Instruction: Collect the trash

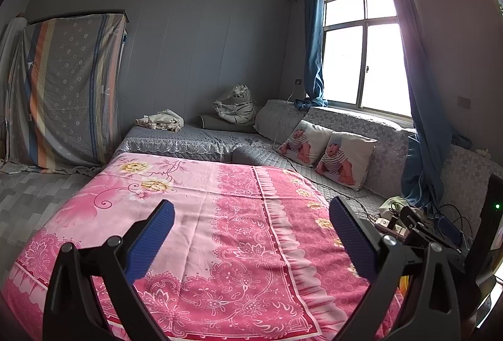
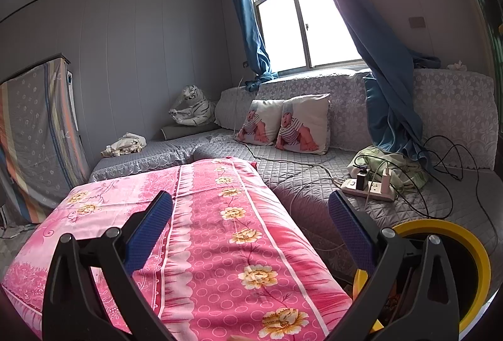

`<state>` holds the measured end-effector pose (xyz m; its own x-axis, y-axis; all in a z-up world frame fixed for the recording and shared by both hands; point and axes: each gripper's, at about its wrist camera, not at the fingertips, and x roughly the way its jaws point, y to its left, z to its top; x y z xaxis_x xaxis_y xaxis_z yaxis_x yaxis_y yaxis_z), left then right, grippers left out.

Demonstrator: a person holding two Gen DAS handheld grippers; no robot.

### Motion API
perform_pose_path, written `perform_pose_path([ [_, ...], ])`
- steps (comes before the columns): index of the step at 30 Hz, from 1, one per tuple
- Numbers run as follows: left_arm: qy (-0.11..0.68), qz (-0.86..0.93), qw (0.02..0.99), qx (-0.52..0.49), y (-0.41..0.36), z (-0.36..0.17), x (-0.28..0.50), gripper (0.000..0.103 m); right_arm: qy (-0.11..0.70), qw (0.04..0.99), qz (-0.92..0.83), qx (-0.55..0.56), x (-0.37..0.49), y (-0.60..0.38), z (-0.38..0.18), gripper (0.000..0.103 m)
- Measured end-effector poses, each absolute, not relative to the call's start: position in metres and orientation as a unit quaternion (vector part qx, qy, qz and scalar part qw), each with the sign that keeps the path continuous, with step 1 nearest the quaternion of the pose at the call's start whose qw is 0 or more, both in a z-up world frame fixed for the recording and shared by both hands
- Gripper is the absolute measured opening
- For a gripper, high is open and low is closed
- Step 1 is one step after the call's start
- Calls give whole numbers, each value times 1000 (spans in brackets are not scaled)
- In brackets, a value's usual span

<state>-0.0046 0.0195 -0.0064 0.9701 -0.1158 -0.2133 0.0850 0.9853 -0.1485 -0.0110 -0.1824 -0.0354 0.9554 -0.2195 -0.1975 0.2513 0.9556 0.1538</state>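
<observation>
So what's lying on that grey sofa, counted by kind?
Baby-print pillows: 2
Plush white tiger: 1
Crumpled pale cloth: 1
Power strip: 1
Green cloth bundle: 1
Total: 6

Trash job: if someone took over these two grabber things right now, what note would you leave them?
Left hand-held gripper: open, empty, over the pink cloth.
Right hand-held gripper: open, empty, over the same cloth; yellow bin at its lower right.
Trash: none clearly seen. Possible candidate: crumpled pale bundle on the grey sofa, though it may be cloth.
Done: nothing visibly collected; the bin's inside is hidden.
Left: find trash, grasp it, drop it in the bin. Mind the power strip and cables.
</observation>
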Motion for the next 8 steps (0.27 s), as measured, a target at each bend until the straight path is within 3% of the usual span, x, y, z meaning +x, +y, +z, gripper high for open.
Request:
perform_pose_path([
  [8, 118, -54, 989, -76, 21, -7, -2, 95, 93, 985, -117, 89, -10, -183, -37, 95],
])
